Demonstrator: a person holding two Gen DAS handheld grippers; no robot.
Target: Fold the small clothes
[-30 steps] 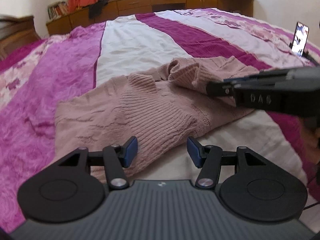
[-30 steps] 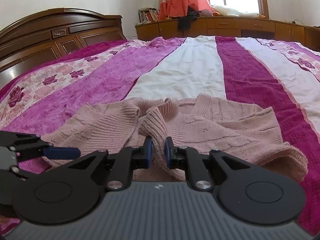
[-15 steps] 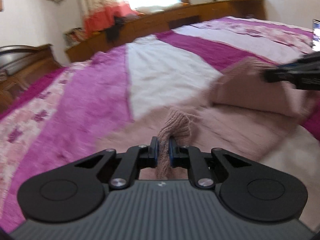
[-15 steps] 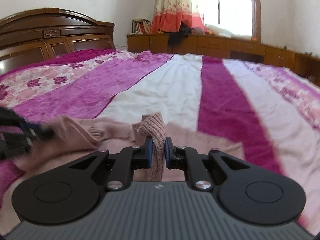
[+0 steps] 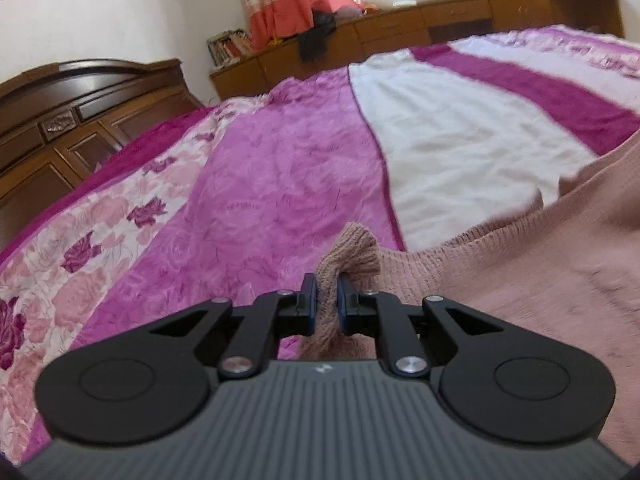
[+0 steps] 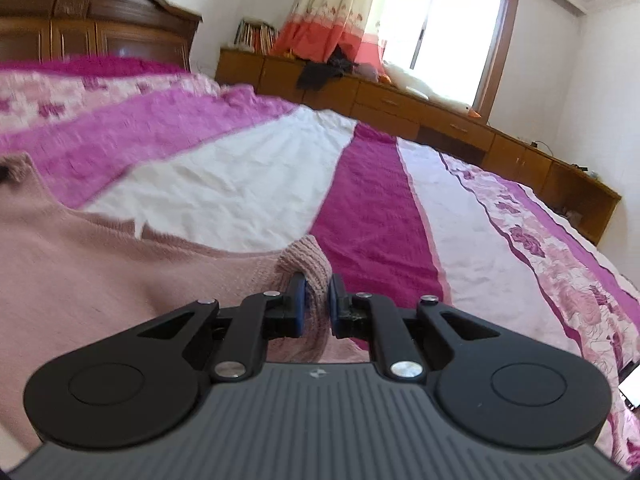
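While the dusty-pink knitted sweater point(image 5: 540, 264) hung spread between the two tools above the bed's striped magenta, white and floral quilt point(image 5: 260, 184), the left gripper point(image 5: 328, 300) pinched a ribbed bunch of its knit tightly between its blue pads point(image 5: 310, 300). At the opposite edge, the right gripper point(image 6: 316, 304) was likewise pressed onto a ribbed fold of the same sweater point(image 6: 100, 264). A carved dark wooden headboard point(image 5: 60, 120) stood at the bed's far left, and a low wooden cabinet point(image 6: 420, 108) ran under the window point(image 6: 440, 28).
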